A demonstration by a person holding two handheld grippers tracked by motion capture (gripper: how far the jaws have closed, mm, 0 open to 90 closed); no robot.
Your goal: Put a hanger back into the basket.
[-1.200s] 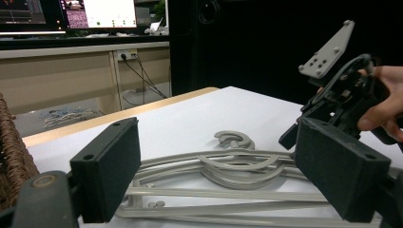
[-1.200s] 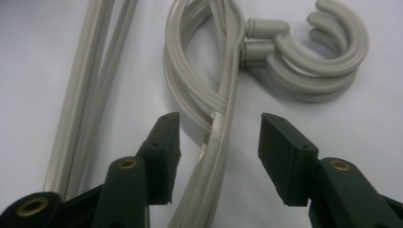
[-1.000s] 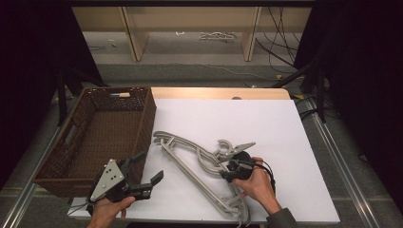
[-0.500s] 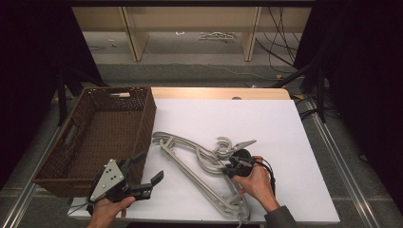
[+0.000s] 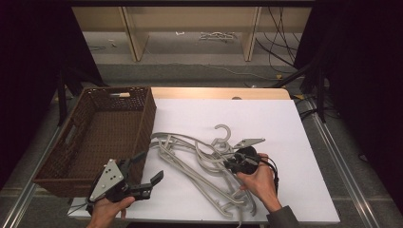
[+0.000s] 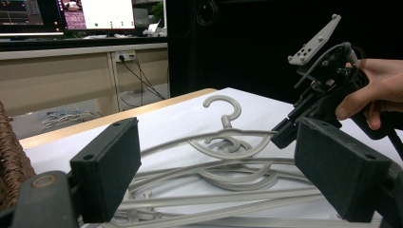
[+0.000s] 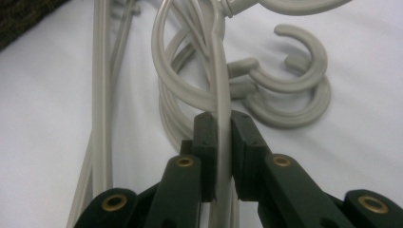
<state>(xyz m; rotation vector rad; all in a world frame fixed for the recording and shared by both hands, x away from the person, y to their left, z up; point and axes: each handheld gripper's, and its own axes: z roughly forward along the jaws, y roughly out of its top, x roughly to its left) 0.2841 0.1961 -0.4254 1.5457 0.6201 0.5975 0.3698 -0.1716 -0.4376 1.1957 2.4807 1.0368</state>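
Right gripper view: the right hand-held gripper (image 7: 223,128), whose jaws have just been closing, is clamped on a grey hanger's thin arm (image 7: 219,76). Beyond, the hanger pile (image 5: 199,156) lies mid-table (image 5: 285,123); the left hand-held gripper (image 5: 145,173) hovers apart-jawed beside the wicker basket (image 5: 142,118).

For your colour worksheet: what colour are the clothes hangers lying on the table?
Pale grey hangers, clearest in the right gripper view.
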